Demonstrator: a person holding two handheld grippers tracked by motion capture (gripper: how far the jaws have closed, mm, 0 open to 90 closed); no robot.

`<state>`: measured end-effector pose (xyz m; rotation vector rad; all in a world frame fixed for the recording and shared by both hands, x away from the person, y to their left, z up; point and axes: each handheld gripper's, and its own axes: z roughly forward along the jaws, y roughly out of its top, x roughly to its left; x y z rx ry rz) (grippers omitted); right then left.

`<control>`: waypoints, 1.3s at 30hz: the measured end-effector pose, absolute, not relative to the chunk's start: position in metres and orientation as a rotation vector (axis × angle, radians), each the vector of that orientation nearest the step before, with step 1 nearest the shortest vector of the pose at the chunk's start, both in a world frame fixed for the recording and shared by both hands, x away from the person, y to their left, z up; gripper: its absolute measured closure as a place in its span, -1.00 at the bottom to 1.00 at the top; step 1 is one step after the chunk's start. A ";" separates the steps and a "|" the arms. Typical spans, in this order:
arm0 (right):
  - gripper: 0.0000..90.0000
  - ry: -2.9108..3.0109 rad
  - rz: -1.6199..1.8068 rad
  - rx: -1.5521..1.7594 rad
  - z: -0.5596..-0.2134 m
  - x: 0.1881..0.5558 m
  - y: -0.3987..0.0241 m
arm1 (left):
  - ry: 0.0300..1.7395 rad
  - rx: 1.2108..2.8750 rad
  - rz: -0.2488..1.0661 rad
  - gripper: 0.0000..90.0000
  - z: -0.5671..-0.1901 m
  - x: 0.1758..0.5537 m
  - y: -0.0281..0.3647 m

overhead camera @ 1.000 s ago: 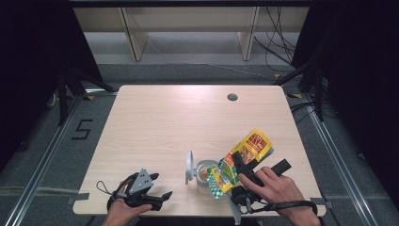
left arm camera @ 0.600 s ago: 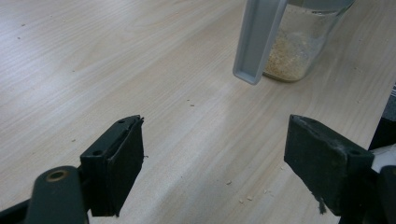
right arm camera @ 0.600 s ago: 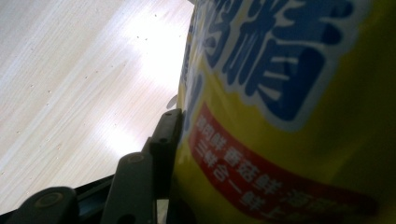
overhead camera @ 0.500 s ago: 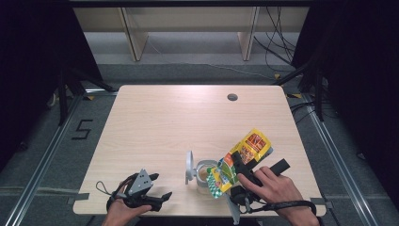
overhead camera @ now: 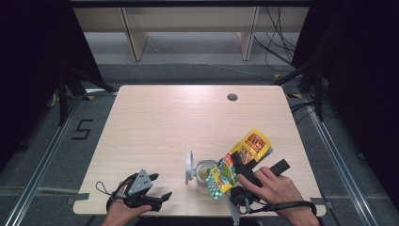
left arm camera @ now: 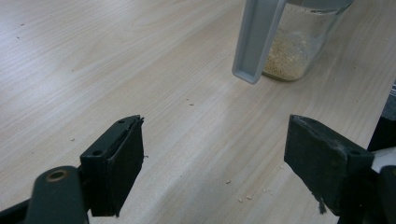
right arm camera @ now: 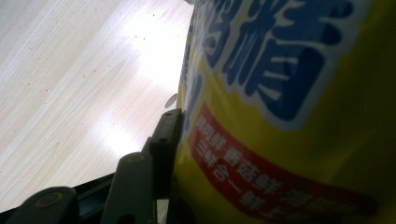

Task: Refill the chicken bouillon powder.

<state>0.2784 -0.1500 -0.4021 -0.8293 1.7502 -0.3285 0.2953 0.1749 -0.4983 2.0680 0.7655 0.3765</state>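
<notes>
A yellow snack bag point(overhead camera: 247, 149) is tilted with its green torn end over a small glass jar point(overhead camera: 205, 175) near the table's front edge. My right gripper point(overhead camera: 258, 162) is shut on the bag. In the right gripper view the bag point(right arm camera: 289, 116) presses against one jaw's finger point(right arm camera: 166, 140) and hides the other jaw. The jar point(left arm camera: 294, 51) holds pale crumbs, and its grey hinged lid point(overhead camera: 189, 167) stands open on its left. My left gripper point(overhead camera: 161, 186) rests low at the front left, open with nothing between its jaws point(left arm camera: 215, 154), facing the jar and lid point(left arm camera: 257, 37).
The wooden table point(overhead camera: 179, 122) has a round cable hole point(overhead camera: 232, 97) at the back right. Small crumbs point(left arm camera: 245, 198) lie scattered on the wood in front of the jar. Beyond the table is grey floor with rails and a shelf frame.
</notes>
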 end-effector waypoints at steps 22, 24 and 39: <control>0.24 1.783 -0.332 -0.809 -0.402 0.279 -0.153 | 0.774 2.037 0.372 -0.58 -0.499 0.295 0.173; 0.24 1.769 -0.329 -0.806 -0.403 0.279 -0.153 | 0.750 2.083 0.387 -0.58 -0.498 0.295 0.176; 0.24 1.777 -0.317 -0.785 -0.405 0.278 -0.152 | 0.732 2.068 0.393 -0.58 -0.498 0.296 0.175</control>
